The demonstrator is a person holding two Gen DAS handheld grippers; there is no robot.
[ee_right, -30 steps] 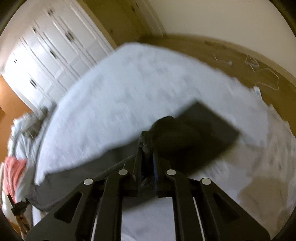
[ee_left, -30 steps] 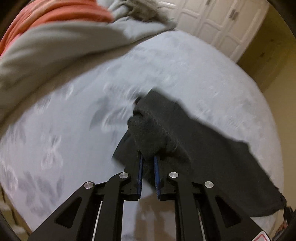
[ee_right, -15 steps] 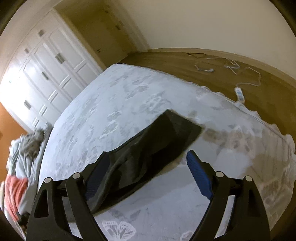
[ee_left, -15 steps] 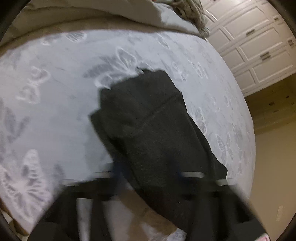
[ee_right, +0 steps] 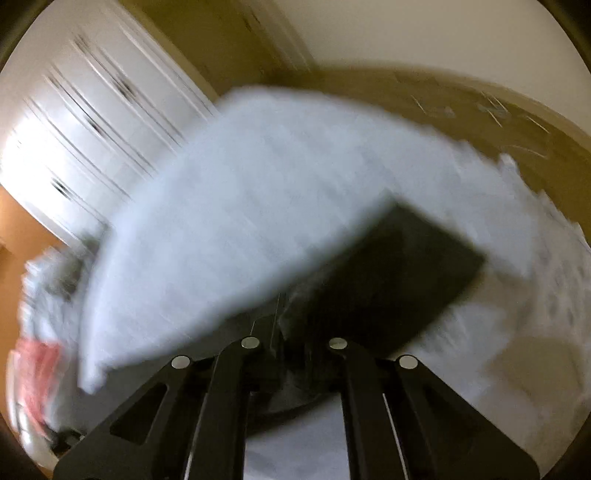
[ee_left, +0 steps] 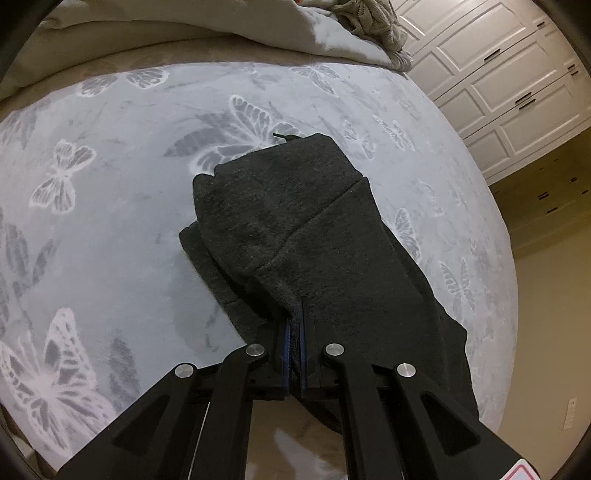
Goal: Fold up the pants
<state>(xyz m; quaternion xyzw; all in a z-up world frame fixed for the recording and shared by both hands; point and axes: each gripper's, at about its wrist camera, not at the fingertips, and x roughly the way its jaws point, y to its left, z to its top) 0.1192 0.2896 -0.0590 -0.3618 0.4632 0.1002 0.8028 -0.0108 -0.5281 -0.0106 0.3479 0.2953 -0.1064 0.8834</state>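
Dark grey pants lie folded over on a pale blue bedspread with white butterflies. My left gripper is shut on the near edge of the pants, with cloth pinched between the blue pads. In the right wrist view the frame is blurred by motion. The pants show as a dark slab ahead of my right gripper, whose fingers stand close together with dark cloth at the tips.
A beige duvet and a grey knit garment are heaped at the far end of the bed. White cupboard doors stand beyond. In the right wrist view, wooden floor with cables lies past the bed edge.
Half a second ago my right gripper was open above the pants; now its fingers are together at the cloth. The left gripper is again shut on the pants edge, and the pants lie flatter.
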